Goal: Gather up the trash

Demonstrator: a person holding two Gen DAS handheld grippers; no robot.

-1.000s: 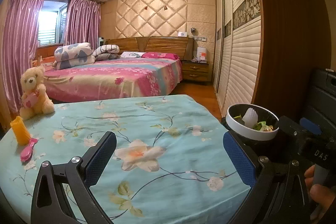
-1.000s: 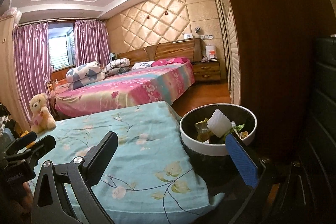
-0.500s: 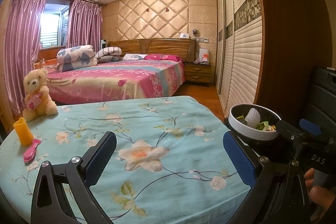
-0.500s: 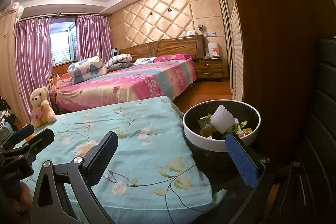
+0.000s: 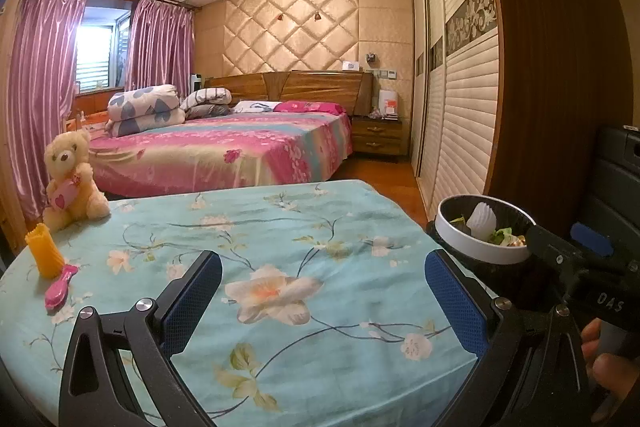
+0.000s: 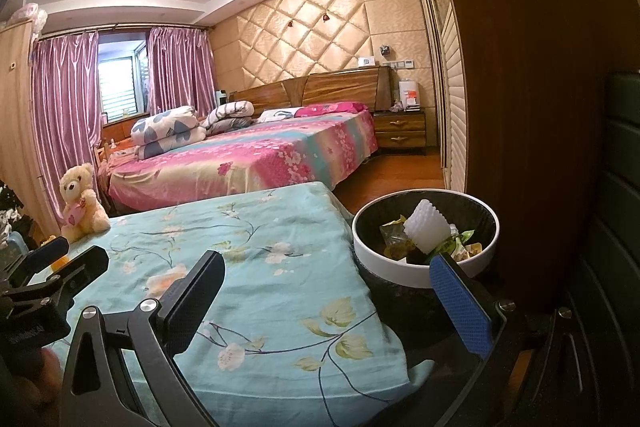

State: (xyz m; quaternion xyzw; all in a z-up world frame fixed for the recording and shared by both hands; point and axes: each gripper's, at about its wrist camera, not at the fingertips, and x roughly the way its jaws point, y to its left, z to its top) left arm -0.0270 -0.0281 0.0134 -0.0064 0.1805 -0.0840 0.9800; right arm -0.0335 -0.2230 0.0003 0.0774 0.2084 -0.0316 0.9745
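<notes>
A black trash bin with a white rim stands just past the right edge of the floral table. Inside lie a white ridged foam piece, crumpled wrappers and green scraps. My left gripper hangs open over the table with nothing between its blue pads. My right gripper is open too, empty, its right pad in front of the bin. Each gripper shows at the edge of the other's view.
On the table's left side sit a teddy bear, an orange ridged cup and a pink hairbrush. A bed lies behind, a wardrobe and a dark wooden panel on the right.
Both views have lifted and pulled back slightly, so the table and bin sit lower in frame. Both grippers stay open and empty.
</notes>
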